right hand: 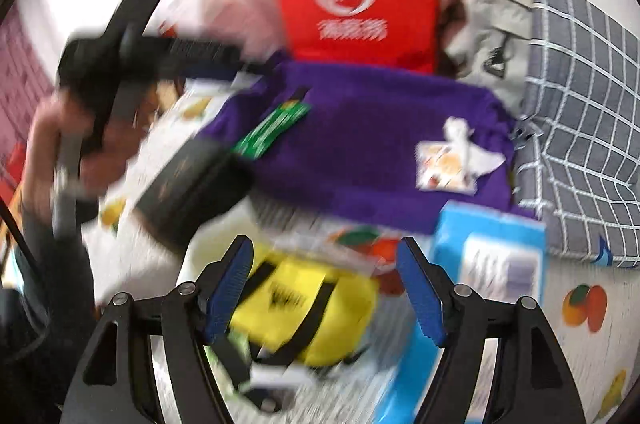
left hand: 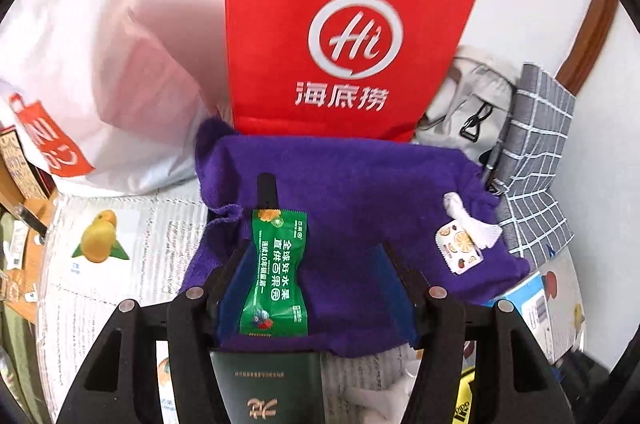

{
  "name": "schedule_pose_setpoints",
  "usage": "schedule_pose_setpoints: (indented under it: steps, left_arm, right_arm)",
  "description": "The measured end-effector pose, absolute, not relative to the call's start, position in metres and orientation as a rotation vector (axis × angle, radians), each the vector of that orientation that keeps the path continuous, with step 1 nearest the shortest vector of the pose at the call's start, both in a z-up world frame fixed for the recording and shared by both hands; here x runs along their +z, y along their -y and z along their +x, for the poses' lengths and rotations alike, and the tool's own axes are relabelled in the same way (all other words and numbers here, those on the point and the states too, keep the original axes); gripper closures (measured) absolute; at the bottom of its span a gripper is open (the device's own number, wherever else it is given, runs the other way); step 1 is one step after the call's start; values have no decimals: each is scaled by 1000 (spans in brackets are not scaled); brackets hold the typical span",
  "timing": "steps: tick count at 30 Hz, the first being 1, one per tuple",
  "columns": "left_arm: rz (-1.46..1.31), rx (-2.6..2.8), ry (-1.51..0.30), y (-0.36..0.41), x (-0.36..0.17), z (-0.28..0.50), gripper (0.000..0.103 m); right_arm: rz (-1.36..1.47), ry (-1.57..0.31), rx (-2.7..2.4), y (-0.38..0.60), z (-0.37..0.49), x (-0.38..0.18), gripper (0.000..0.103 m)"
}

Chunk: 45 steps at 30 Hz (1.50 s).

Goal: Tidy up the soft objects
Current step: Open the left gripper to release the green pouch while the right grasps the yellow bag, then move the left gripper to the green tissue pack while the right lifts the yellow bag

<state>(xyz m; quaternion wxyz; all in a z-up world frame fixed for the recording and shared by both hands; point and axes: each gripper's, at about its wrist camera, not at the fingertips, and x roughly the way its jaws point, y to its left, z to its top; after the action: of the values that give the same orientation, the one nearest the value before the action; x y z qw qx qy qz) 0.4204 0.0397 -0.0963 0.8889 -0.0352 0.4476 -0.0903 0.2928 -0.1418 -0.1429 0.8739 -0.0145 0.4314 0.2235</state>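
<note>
Jaws of the left gripper [left hand: 316, 288] stand apart, with the blue pads clear of everything; a green sachet [left hand: 276, 272] lies on the purple towel [left hand: 360, 191] between them, close to the left pad but with no visible clamping. Below the sachet, a dark green booklet [left hand: 256, 384] lies at the towel's near edge.

Jaws of the right gripper [right hand: 326, 288] also stand apart, with nothing pressed between the pads. A yellow pouch [right hand: 308, 308] with black straps lies beneath the gap. This view is blurred.

Towel position: spread flat on the fruit-print cover [left hand: 100, 264], directly in front of an upright red bag [left hand: 344, 23]. A small fruit-print packet [left hand: 460, 252] and a white scrap [left hand: 468, 216] lie on the towel's right part. A grey checked cloth [left hand: 536, 159] lies at the towel's right, with a beige bag [left hand: 472, 91] behind it. A blue pack [right hand: 492, 256] lies just beside the towel's near right corner.

In the right wrist view, a hand [right hand: 52, 143] holds the left gripper at the left.
</note>
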Motion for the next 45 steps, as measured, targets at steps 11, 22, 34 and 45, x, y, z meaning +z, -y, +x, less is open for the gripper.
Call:
schedule_pose_setpoints:
  steps: [11, 22, 34, 45]
  left_arm:
    - [-82, -166, -899, -68, -88, 343, 39]
    - [-193, -148, -987, -105, -127, 281, 39]
    - [-189, -173, -1045, -86, -141, 226, 39]
    - [-122, -239, -1087, -34, -172, 186, 39]
  right_arm:
    - [-187, -921, 461, 92, 276, -172, 30]
    - [-73, -882, 394, 114, 270, -134, 85]
    - [150, -809, 404, 159, 215, -94, 86]
    - [241, -855, 372, 202, 153, -128, 86]
